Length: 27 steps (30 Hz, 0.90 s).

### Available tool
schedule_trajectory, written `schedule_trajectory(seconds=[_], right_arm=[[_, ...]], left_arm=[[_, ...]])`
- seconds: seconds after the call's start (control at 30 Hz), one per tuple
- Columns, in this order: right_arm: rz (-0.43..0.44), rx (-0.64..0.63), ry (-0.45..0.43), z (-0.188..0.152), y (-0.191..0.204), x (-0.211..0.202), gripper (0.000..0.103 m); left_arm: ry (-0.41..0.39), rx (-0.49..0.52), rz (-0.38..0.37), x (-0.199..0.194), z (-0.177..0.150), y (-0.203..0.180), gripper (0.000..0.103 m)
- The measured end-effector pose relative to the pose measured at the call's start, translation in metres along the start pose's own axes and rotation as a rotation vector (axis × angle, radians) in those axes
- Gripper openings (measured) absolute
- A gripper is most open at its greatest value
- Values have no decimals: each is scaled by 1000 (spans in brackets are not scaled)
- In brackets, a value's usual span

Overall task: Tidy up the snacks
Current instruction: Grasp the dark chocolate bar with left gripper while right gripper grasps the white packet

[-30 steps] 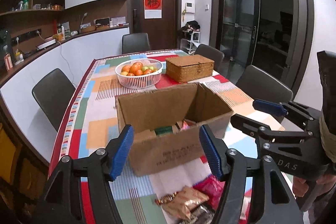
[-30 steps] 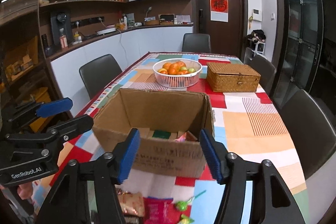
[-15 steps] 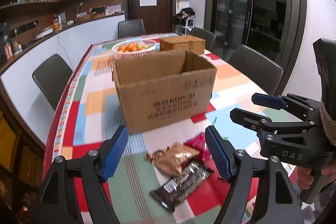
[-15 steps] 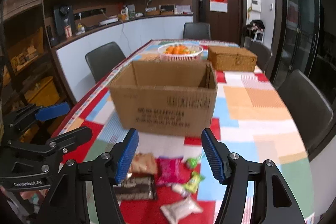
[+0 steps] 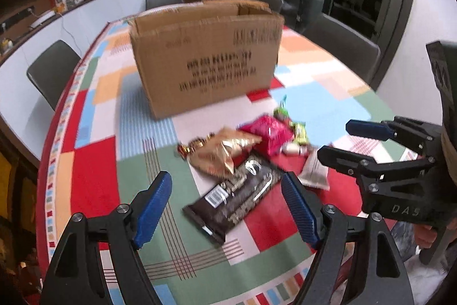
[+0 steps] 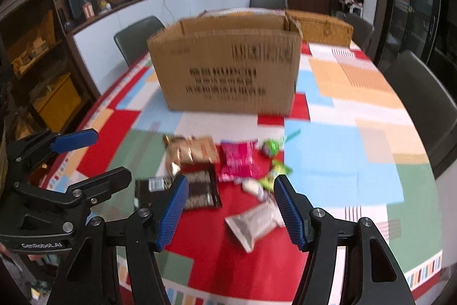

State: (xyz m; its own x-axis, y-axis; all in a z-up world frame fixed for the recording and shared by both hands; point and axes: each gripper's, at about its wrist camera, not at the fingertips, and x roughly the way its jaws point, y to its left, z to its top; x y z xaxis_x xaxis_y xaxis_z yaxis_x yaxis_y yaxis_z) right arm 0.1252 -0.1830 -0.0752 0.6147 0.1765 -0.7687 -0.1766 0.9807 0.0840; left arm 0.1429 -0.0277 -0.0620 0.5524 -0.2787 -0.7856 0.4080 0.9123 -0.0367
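An open cardboard box (image 5: 205,59) stands mid-table on the patchwork cloth. In front of it lies a heap of snacks: a gold bag (image 5: 222,153), a pink packet (image 5: 268,133), a dark brown packet (image 5: 237,196), a white packet (image 6: 254,225) and a green lollipop (image 6: 271,146). My left gripper (image 5: 225,179) hovers above the dark packet, tilted down, its jaws opening with nothing pressed between them. My right gripper (image 6: 230,182) hangs over the white packet and the small candies, open and holding nothing. Each gripper shows at the edge of the other's view.
A wicker basket (image 6: 322,27) sits behind the box. Dark chairs (image 5: 51,70) line both long sides of the table. The table's near edge (image 6: 285,296) runs just under the grippers. Counters and shelves stand along the left wall.
Both grippers have dropped and pulled back from over the box, tilting down toward the snack heap. The left jaws stand wider than before. The box's contents are out of sight.
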Motion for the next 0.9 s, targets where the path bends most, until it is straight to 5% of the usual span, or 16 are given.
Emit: schedule_trajectory(seconds=[0.5, 0.9], right_arm=[[-41, 69, 198, -31, -15, 46, 63], [-28, 114, 252, -34, -25, 66, 63]], left_arm=[[164, 113, -46, 66, -23, -1, 79], [214, 79, -124, 95, -14, -2, 78]])
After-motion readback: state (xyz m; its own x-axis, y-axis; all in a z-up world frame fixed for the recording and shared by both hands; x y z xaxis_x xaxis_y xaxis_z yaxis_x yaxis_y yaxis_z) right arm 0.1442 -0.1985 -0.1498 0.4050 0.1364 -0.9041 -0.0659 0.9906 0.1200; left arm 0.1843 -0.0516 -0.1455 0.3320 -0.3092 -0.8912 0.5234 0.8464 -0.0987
